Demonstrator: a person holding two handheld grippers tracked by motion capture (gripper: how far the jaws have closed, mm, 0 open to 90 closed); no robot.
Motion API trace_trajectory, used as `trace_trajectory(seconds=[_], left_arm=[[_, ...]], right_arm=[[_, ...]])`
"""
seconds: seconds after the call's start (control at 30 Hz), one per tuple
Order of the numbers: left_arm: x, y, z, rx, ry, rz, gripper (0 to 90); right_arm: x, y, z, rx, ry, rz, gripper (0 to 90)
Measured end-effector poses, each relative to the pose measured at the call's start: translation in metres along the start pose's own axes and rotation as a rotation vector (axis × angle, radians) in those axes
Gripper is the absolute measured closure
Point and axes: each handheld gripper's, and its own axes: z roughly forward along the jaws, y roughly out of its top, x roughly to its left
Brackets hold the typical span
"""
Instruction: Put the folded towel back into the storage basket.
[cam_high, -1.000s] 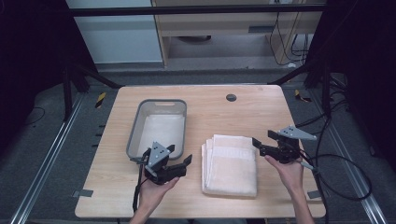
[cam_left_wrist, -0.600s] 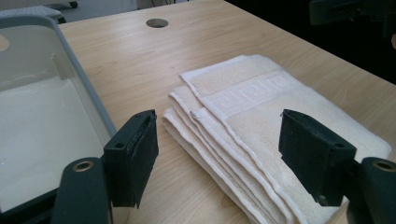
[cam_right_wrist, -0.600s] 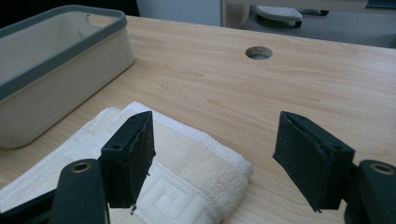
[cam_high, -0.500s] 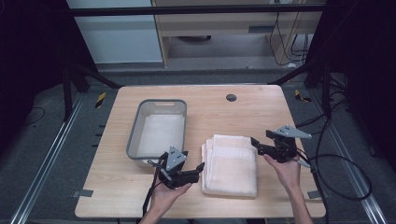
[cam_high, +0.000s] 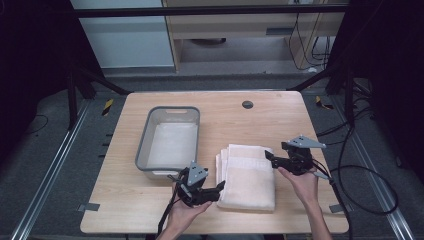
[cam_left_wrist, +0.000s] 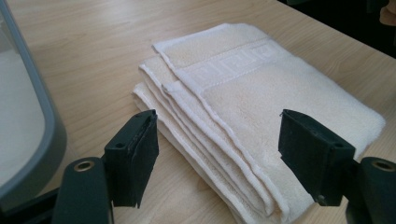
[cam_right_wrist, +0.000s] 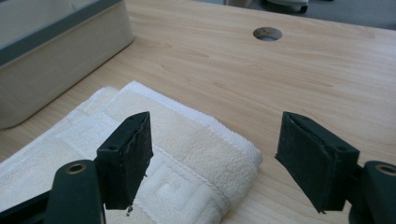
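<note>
Between the two pairs of tongs, a folded cream towel, flat on the wooden table, several layers stacked, woven key-pattern band across the top layer near its far end. At the towel's near left corner, the left gripper, held in the left hand, jaws spread wide, tips just beside the folded edges; whether touching the cloth, cannot tell. In the left gripper view, that gripper with both black pads apart, the towel lying ahead and between them, its stepped layer edges running toward the left pad. Left of and beyond these tongs, a grey plastic tub with a pale lining, close to the towel but apart from it. At the towel's far right corner, the right gripper, in the right hand, jaws also spread, grey three-cornered plate on top, cable trailing off to the right. In the right gripper view, that gripper open over the towel's corner, left pad above the cloth, right pad above bare wood. Ahead of these tongs, a round hole in the tabletop; off to their left, the tub's wall.
</note>
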Motion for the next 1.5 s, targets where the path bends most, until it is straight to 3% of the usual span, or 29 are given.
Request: trace_trajectory(seconds=[0.23,0.33,0.37,0.43,0.9,1.5], left_arm=[[-0.001,-0.007,0.013,0.046,0.001,-0.008,27.0],[-0.002,-0.009,0.016,0.057,-0.002,-0.011,26.3],[-0.003,-0.010,0.019,0.067,-0.002,-0.009,25.8],[-0.004,-0.011,0.022,0.075,0.000,-0.006,25.6],[-0.009,-0.024,0.039,0.131,-0.002,-0.008,21.7],[-0.012,-0.030,0.048,0.160,-0.020,-0.008,27.6]], right_arm=[[0.003,-0.004,0.007,0.032,-0.005,-0.021,27.1],[0.002,-0.007,0.009,0.020,0.001,-0.017,27.8],[-0.002,-0.010,0.010,0.030,0.009,0.007,28.0],[-0.004,-0.013,0.012,0.048,-0.008,-0.002,28.0],[-0.007,-0.026,0.029,0.103,-0.001,0.032,31.5],[-0.004,-0.035,0.046,0.182,0.006,0.050,33.3]])
